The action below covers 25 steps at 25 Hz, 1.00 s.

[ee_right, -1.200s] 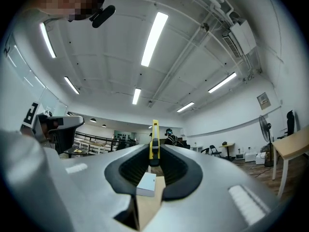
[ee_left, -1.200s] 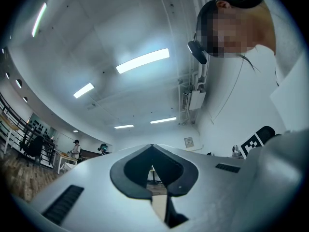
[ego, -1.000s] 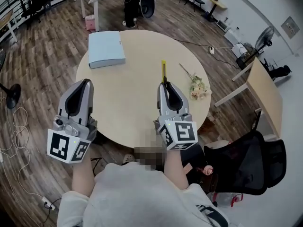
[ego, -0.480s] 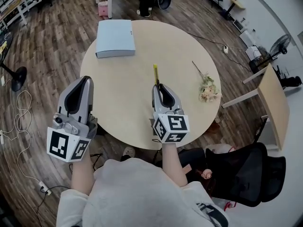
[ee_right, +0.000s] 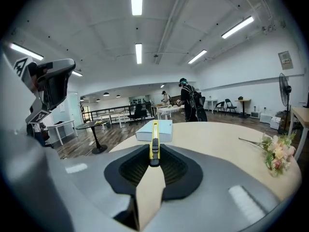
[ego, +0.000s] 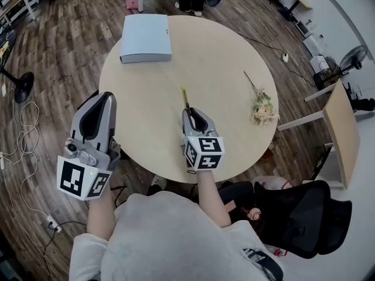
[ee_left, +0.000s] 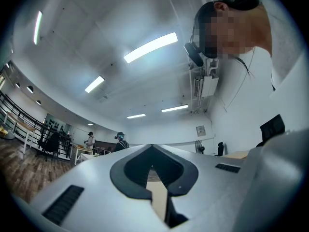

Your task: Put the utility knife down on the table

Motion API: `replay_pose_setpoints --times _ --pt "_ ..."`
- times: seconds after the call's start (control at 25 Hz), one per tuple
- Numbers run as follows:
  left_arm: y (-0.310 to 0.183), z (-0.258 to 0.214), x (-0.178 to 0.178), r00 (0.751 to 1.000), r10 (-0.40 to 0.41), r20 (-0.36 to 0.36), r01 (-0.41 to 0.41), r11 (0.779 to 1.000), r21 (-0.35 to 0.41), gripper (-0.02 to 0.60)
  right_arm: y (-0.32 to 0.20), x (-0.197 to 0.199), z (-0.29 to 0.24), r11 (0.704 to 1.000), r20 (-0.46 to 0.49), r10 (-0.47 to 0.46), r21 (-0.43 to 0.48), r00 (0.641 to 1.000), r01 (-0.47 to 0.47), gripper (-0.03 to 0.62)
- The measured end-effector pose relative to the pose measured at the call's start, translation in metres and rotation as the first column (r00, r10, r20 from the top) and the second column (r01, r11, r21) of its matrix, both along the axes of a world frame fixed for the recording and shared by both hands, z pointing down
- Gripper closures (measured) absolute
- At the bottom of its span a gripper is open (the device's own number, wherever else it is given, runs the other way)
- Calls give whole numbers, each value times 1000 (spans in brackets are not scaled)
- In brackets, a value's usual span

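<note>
Here the right gripper (ego: 188,111) is clamped on the rear end of the yellow knife (ego: 185,96), which sticks out past the jaw tips and points away from the person over the near middle of the round table (ego: 222,57); whether it touches the top cannot be told. The left gripper (ego: 101,98) hangs just off the table's left edge, jaws closed together on nothing. A pale blue box (ego: 145,37) lies at the far side and flowers (ego: 262,107) near the right edge.

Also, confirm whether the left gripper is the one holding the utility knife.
No, the yellow utility knife is clamped in the right gripper, while the left gripper has its jaws together with nothing between them.
</note>
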<state>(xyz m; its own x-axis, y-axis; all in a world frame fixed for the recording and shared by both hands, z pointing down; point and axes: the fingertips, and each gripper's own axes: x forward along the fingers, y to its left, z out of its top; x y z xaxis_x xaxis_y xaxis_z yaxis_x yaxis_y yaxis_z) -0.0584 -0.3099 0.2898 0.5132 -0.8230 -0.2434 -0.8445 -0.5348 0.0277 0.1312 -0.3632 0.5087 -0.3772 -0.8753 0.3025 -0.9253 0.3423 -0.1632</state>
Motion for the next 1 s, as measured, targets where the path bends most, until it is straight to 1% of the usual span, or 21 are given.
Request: replay_pose_setpoints --times 0.24,0.48,0.72,1.0 --pt "-1 6 -8 999 -32 6 32 999 -23 574 -1 -5 40 995 -22 -18 -97 1000 16 517" --pt "-6 14 -20 998 -59 6 60 997 -38 574 -2 -14 78 982 -44 -33 -188 998 24 517" --pt "-11 18 -31 996 -91 10 91 994 -54 574 -3 -21 112 963 -67 -53 -267 996 33 519" --pt "-15 26 -40 992 -123 16 124 989 -74 574 0 -25 148 935 -92 -77 -354 993 40 517"
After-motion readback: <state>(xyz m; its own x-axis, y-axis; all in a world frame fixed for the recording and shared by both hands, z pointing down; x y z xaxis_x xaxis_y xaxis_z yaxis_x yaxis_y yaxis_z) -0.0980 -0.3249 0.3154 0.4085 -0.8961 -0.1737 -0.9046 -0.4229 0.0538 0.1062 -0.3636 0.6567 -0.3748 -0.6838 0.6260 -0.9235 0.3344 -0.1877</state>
